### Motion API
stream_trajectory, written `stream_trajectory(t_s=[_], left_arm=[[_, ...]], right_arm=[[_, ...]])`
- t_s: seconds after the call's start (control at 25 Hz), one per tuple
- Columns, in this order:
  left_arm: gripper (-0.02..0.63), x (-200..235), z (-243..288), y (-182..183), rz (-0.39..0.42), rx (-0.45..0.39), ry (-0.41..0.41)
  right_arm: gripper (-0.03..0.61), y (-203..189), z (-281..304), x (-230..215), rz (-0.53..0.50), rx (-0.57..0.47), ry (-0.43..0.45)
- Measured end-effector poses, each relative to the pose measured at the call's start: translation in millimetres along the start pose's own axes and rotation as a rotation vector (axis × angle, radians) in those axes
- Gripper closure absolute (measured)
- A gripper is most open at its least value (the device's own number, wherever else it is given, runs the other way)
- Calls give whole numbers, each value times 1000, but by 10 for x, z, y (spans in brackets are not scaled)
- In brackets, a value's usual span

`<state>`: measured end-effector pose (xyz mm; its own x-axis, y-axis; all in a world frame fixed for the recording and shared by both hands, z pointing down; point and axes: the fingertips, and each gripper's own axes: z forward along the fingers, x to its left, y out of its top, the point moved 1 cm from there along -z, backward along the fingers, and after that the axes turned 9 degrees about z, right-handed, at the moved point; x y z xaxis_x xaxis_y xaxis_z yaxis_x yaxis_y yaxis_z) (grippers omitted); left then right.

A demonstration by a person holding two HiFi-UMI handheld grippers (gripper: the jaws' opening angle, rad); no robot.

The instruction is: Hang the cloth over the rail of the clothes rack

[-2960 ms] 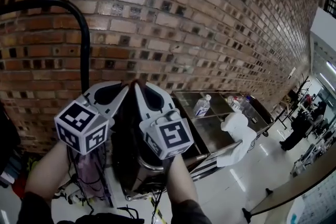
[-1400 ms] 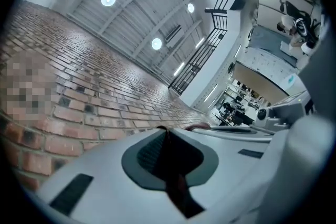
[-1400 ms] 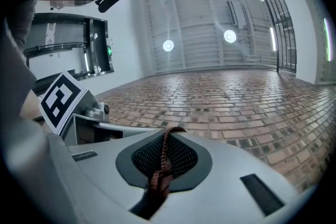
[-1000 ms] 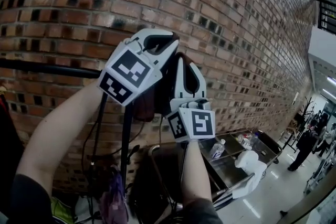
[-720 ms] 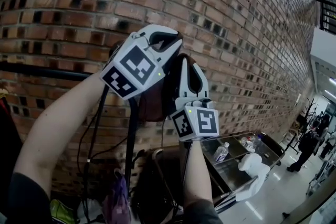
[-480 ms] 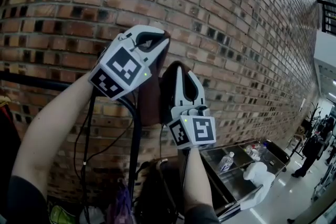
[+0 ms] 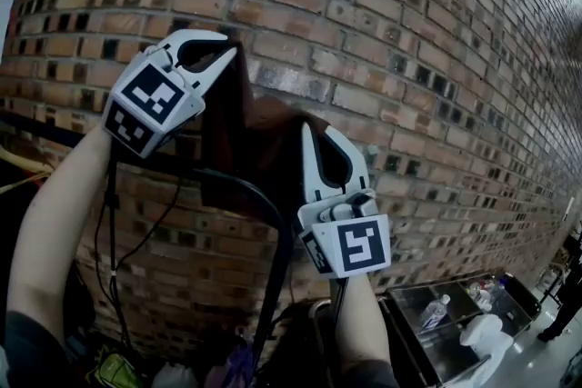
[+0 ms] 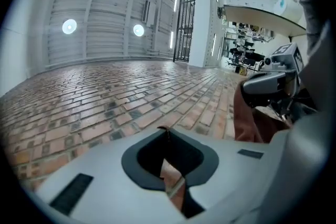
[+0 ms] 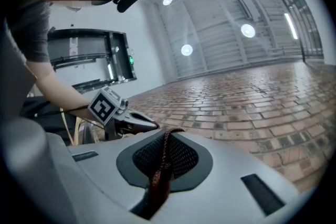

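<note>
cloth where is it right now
In the head view, centre-left, the cloth is held up in front of the brick wall, pinched by the left gripper and the right gripper, level with the rack's black rail.

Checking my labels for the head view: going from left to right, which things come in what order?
left gripper → cloth pinched by both grippers → right gripper → water bottle, low in the corner. The black rail runs across too much of the picture to place.
</note>
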<state>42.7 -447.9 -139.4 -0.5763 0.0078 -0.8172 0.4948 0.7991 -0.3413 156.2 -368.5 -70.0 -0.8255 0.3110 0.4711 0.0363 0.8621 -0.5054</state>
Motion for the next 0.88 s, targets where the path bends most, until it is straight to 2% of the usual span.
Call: stream_trajectory(t_s=[0.12,0.2,0.32,0.44,0.56,0.76,0.88], left_arm=[[591,218,-230,-172,34,52,-22],[591,384,-415,-279,16,66,-35],[591,614,-686,-383,-26,43,-42],[591,775,-928,-451,-5,19,-48],[591,815,-1148,-504,-18,2,-68],[591,883,-1423,-532,38,-23,-61],[591,916,-1581,-558,80,-7,-64]], right_arm=[[543,-4,172,301,-131,92,42],[543,44,287,419,-149,109,35],[543,101,408,547,-213,117,20],[543,118,467,648,-305,140,-16],[543,180,480,832,-376,161,-18],[543,255,574,1139,-418,165,-31],[543,247,626,1327,-417,186,-39]])
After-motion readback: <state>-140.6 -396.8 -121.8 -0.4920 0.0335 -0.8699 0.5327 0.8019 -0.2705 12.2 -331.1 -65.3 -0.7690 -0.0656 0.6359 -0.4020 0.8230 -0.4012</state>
